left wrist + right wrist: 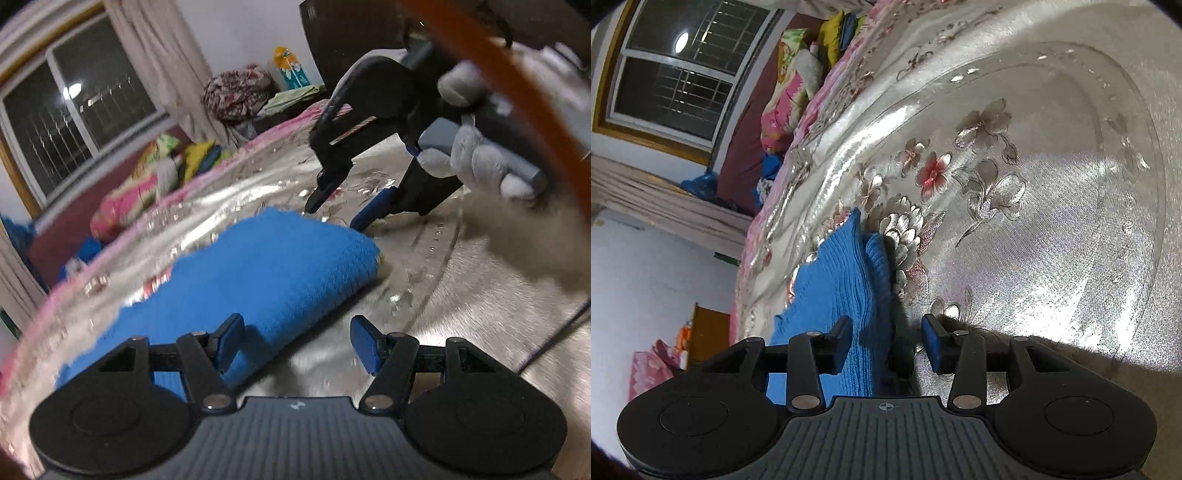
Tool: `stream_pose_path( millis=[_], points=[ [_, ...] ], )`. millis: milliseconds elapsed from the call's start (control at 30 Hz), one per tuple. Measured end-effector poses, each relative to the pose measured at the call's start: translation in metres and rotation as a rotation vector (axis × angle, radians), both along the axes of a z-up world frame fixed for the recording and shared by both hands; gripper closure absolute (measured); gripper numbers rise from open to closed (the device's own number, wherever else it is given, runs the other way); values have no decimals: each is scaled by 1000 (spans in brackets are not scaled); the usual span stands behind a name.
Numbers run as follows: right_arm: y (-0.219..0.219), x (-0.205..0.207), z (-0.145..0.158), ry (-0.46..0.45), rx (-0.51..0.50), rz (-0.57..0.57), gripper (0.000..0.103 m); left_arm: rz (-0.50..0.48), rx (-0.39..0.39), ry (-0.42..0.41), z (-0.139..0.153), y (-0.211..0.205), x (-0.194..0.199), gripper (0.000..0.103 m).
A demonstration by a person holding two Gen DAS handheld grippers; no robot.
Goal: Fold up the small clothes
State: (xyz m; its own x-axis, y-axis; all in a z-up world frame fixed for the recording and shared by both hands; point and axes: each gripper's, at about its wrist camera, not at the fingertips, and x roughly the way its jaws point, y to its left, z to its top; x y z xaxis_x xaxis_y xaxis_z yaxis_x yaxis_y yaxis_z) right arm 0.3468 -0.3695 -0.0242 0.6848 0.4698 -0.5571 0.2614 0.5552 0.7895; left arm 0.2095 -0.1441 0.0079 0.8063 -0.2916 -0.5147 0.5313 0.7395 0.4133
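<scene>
1. The blue knitted garment (258, 273) is lying folded on the silvery floral bedspread (480, 295), near its pink-edged side.
2. The left gripper (297, 343) is hovering over the garment's near edge, jaws standing apart and gripping nothing; the left finger is showing over the blue knit, the right over bare bedspread.
3. The right gripper (884, 345) is sitting at the garment's other end, jaws parted; the cloth (846, 280) is lying between and beyond them, pads not pinching it.
4. In the left wrist view, the right gripper (334, 212) is pointing down at the garment's far corner, with a gloved hand (480, 162) holding its handle.
5. Pillows (147, 184) are piling up near the window (74, 107).
</scene>
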Motion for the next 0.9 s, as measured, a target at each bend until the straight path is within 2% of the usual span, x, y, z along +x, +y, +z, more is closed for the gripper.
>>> stream_pose_path(
  millis=[300, 333, 367, 433, 533, 633, 733, 900],
  points=[
    [-3, 7, -8, -13, 54, 3, 61, 53, 36, -72, -7, -33, 24, 34],
    [-3, 7, -8, -15, 58, 0, 62, 57, 34, -73, -7, -32, 26, 40],
    [-3, 9, -9, -16, 65, -3, 61, 59, 24, -58, -6, -31, 29, 52],
    [-3, 12, -11, -17, 81, -8, 61, 82, -33, 8, -2, -26, 38, 64],
    [2, 20, -12, -28, 97, -3, 53, 113, -114, 57, 6, -14, 43, 74],
    [13, 32, -11, -48, 93, 17, 48, 116, -170, 90, 11, -4, 48, 77],
    [24, 40, -11, -59, 82, 25, 47, 121, -221, 113, 18, 4, 49, 79],
    [28, 41, -14, -78, 117, 1, 46, 142, -343, 177, 29, 16, 58, 82]
  ],
)
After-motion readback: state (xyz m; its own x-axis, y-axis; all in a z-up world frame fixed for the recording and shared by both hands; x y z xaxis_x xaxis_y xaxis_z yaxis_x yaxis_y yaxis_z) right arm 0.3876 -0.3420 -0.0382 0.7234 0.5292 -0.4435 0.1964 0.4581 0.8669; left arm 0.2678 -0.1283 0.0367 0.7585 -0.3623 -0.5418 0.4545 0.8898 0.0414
